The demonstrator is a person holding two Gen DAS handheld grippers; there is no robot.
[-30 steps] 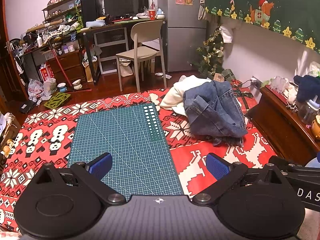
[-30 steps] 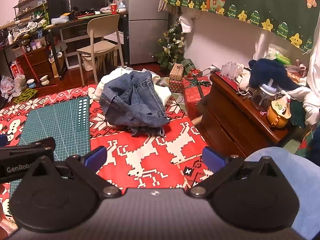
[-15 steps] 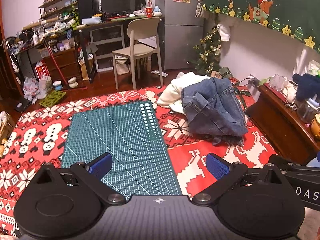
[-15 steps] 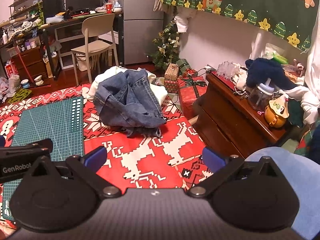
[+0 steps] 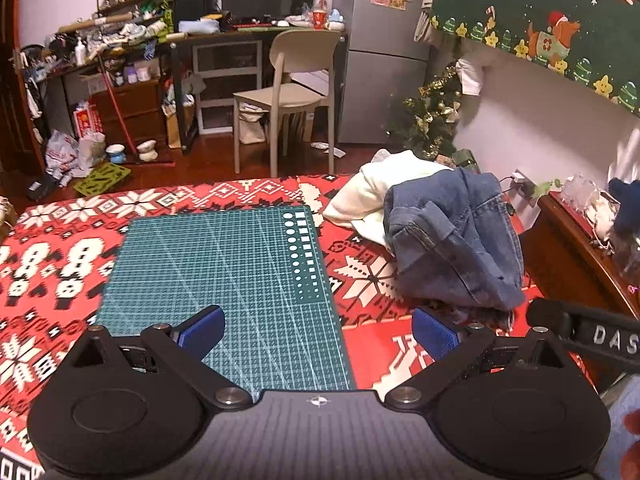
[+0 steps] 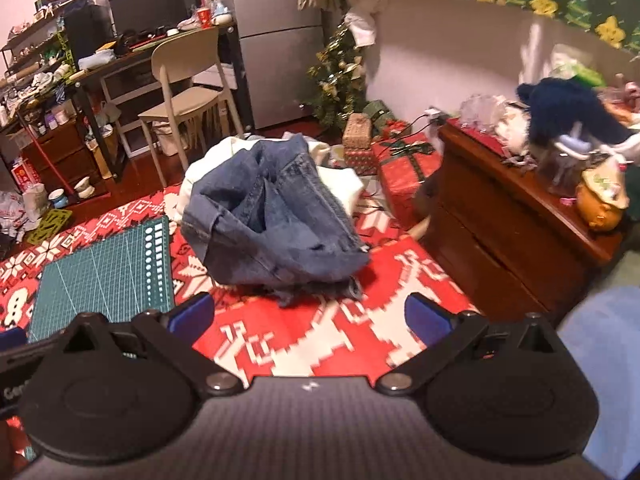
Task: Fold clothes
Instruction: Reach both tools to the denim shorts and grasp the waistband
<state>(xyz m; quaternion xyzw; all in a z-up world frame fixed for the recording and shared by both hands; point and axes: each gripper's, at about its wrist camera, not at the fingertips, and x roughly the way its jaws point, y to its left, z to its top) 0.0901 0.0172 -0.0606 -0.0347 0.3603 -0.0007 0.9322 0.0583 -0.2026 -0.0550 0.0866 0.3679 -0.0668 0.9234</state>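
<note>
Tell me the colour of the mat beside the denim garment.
Dark green with a pale grid, the mat shows best in the left wrist view.

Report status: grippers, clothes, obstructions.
Left gripper open, empty, over green mat. Right gripper open, empty, facing jeans. Jeans heaped on white garment, unfolded. Nothing in the way.

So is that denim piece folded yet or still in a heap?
Still a heap. The denim garment sits bunched and rumpled on the red patterned cloth, draped partly over a white garment, beside the green cutting mat.
</note>
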